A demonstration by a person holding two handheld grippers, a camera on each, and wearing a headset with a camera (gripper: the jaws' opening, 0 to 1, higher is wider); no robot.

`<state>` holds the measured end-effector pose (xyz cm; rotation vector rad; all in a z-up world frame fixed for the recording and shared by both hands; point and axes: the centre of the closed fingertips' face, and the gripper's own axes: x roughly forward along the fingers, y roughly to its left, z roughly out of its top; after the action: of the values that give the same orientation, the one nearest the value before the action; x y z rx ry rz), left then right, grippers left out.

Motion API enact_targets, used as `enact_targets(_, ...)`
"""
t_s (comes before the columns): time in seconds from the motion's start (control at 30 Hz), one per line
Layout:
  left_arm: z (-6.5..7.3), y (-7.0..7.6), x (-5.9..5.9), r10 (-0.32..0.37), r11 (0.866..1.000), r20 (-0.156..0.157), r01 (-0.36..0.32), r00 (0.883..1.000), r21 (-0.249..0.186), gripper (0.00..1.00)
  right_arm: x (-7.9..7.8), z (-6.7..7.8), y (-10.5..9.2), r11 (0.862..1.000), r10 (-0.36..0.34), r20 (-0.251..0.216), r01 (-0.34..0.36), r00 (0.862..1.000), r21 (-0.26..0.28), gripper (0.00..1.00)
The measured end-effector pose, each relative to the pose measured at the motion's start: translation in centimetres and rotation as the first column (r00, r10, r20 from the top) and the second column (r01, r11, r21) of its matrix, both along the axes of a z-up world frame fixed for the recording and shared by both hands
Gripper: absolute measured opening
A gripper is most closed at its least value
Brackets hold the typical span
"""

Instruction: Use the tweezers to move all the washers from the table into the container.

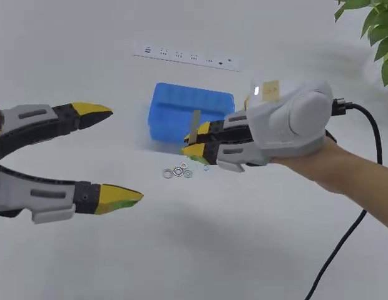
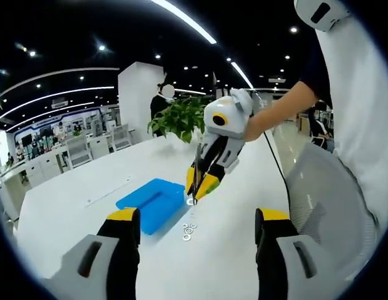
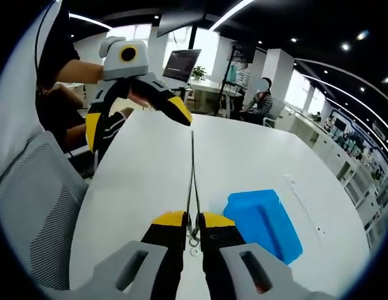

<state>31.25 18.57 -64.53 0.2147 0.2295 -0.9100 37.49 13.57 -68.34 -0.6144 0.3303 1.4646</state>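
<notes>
- Washers (image 1: 178,171) are lying clustered on the desk (image 1: 200,250), at six o'clock of the blue container (image 1: 175,106)
- Right gripper (image 1: 195,141) fingers are clamping the tweezers (image 1: 194,127), aiming them at the washers, likely for picking
- Left gripper (image 1: 116,153) fingers are gaping apart at nine o'clock, gripping nothing

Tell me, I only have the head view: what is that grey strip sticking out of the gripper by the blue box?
Observer: That is the tweezers. The right gripper view shows the right gripper shut on their two thin metal arms.
Operator: Is anyone else around?
Observer: Yes, a person appears to be seated farther back in the room.
Operator: Anything close by that I am missing?
Observer: A mesh-backed chair stands right alongside.
</notes>
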Motion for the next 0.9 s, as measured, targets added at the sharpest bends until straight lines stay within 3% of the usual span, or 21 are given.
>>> enact_targets(0.03,0.0,0.2,0.0,0.005,1.000,-0.001,-0.005,1.000,0.002,0.85,0.2,0.4,0.1,1.000,-0.012,-0.001,0.012,1.000,0.010,0.09)
enact_targets(0.1,0.1,0.3,0.1,0.039,0.999,-0.014,-0.040,0.999,-0.036,0.93,0.4,1.1,0.2,1.000,-0.018,-0.003,0.018,1.000,0.016,0.09)
enact_targets(0.13,0.3,0.4,0.4,0.086,0.992,-0.038,-0.089,0.996,-0.090,0.97,0.7,1.5,0.3,1.000,-0.018,0.011,0.018,1.000,0.015,0.09)
enact_targets(0.2,0.7,0.5,0.4,0.109,0.979,-0.058,-0.118,0.992,-0.167,1.00,1.2,1.9,0.6,1.000,-0.020,0.015,0.020,1.000,0.018,0.09)
enact_targets(0.27,0.6,0.7,0.3,0.133,0.970,-0.062,-0.142,0.989,-0.196,1.00,1.6,2.2,0.9,0.999,-0.025,0.022,0.024,0.999,0.023,0.09)
enact_targets(0.4,0.1,1.2,0.1,0.161,0.966,-0.036,-0.165,0.986,-0.201,1.00,3.1,2.6,1.7,0.999,-0.027,0.038,0.026,0.999,0.032,0.09)
enact_targets(0.47,-0.4,1.6,0.2,0.169,0.966,-0.047,-0.175,0.985,-0.192,1.00,4.0,2.6,2.1,0.999,-0.035,0.034,0.034,0.999,0.043,0.09)
enact_targets(0.53,-0.4,2.2,0.3,0.185,0.967,-0.031,-0.187,0.982,-0.175,1.00,4.9,2.3,2.4,0.998,-0.040,0.035,0.038,0.999,0.040,0.09)
enact_targets(0.67,-0.9,2.9,0.7,0.219,0.955,-0.043,-0.224,0.975,-0.192,1.00,7.5,1.6,3.0,0.997,-0.070,0.036,0.069,0.997,0.042,0.09)
enact_targets(0.77,-2.0,2.9,0.9,0.213,0.965,-0.050,-0.218,0.976,-0.146,1.00,9.3,0.8,2.9,0.993,-0.106,0.013,0.105,0.994,0.050,0.09)
enact_targets(0.9,-2.0,2.6,1.4,0.194,0.971,-0.031,-0.197,0.980,-0.139,1.00,11.0,-0.5,2.8,0.989,-0.137,-0.015,0.137,0.990,0.052,0.09)
